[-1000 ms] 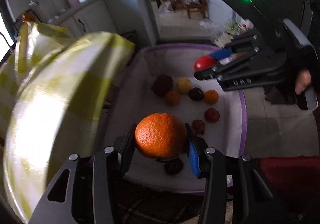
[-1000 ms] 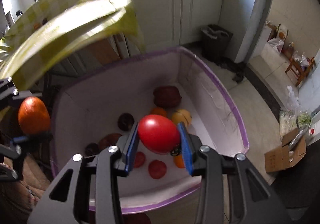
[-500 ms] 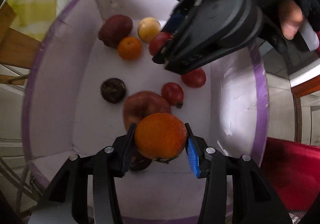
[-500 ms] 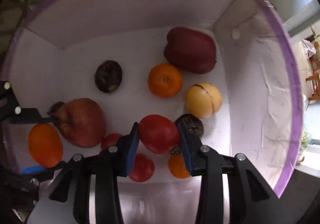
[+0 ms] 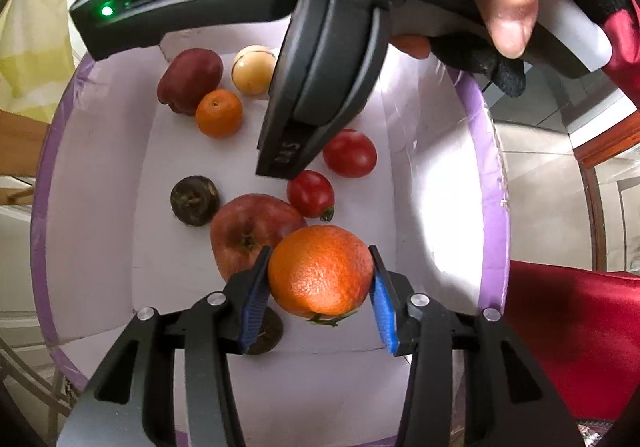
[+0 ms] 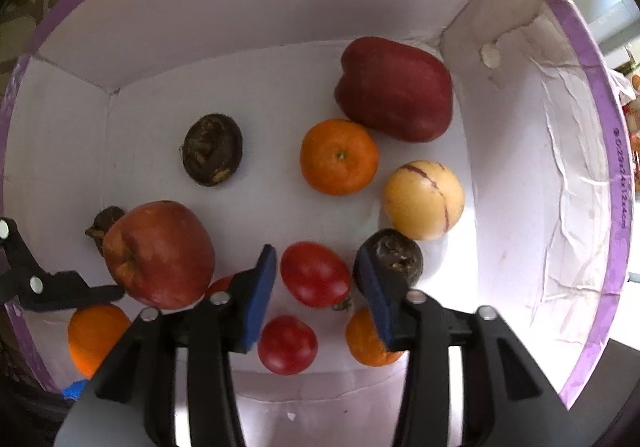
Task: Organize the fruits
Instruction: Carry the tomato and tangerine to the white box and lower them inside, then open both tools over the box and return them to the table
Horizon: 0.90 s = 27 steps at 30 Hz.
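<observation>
The left hand-held gripper (image 5: 320, 283) squeezes a big orange (image 5: 320, 271) over the white box (image 5: 440, 167). The right hand-held gripper (image 6: 316, 275) has let go; it is open now, and its red tomato (image 6: 314, 273) lies between the fingers on the box floor.

Your lower right holds a glossy red fabric sheet (image 5: 572, 335), creased. Directly above it you see pale grey floor tiles (image 5: 540, 191), with a brown wooden frame edge (image 5: 600, 151) running above the fabric's far end. Well to its left, across the view, hangs a yellow-and-white checked cloth (image 5: 28, 47), a brown wooden board (image 5: 18, 135) just beneath that.
</observation>
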Motion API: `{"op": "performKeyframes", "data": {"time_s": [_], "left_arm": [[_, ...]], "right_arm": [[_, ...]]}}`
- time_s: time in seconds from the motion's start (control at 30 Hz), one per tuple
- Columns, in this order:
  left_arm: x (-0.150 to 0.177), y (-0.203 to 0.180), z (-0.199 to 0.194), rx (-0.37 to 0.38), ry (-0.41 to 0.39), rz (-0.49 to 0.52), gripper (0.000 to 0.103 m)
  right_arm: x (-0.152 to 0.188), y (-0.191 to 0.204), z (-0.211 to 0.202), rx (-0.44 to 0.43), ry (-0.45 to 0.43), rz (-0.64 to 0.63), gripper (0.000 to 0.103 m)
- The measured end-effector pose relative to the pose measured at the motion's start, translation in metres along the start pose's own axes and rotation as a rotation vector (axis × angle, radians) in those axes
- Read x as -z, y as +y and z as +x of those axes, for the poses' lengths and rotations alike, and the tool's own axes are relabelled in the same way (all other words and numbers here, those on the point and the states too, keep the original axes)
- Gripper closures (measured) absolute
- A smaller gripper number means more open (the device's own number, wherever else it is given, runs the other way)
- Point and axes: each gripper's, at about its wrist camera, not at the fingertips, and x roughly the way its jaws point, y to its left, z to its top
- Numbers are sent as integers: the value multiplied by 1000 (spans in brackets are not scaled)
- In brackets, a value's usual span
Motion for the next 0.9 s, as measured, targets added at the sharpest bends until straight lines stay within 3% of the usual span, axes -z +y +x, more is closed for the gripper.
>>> {"op": "performKeyframes", "data": {"time_s": [0.17,0.2,0.23,0.3,0.47,0.53,0.63,0.77,0.83,0.9], "left_arm": [[3,2,-9,15,-23,-24,55],[4,3,-12,19,-39,-30,50],[4,5,-15,30,-54,-35,37],[7,8,-29,40,-100,-45,31],[24,2,-87,-78,-257,-26,21],[36,4,-122,-144,-346,-35,16],[54,14,-166,-224,-453,-110,15],[82,34,-219,-362,-622,-297,15],[102,48,-236,-387,-684,-400,15],[125,62,-254,-400,-733,-516,15]], "right_arm": [[11,-19,-10,-67,-64,101,46],[13,-21,-15,-81,-79,113,46],[15,-23,-21,-89,-97,127,46],[21,-28,-35,-92,-137,155,45],[50,-39,-91,-80,-322,232,40],[64,-41,-120,-75,-409,269,33],[91,-41,-161,-84,-560,322,25],[119,-24,-201,-75,-737,369,17],[122,-13,-224,-16,-808,357,15],[120,7,-243,-24,-873,312,9]]}}
